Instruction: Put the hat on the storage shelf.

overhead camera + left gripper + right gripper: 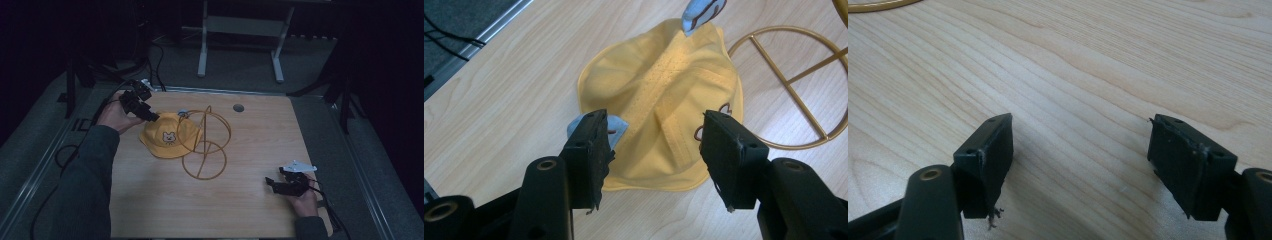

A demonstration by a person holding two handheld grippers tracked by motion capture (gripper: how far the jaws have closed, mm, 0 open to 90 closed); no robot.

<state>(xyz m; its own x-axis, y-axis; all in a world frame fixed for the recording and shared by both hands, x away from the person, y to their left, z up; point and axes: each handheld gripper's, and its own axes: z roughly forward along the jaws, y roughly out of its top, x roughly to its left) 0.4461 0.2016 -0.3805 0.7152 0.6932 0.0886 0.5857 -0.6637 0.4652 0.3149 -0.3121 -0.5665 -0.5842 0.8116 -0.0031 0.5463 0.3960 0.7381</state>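
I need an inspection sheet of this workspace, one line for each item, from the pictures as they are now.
Surface: wooden table, pale grain, small round hole near far edge.
Job's things: yellow hat with bear face lying flat; gold wire stand beside it, touching or overlapping its edge.
Clutter: nothing seen.
Grippers: left claw open above the hat; right claw open over bare wood.
Cables: black cables trail off the table's left side.
Surroundings: dark room, grey floor, white frame behind table.
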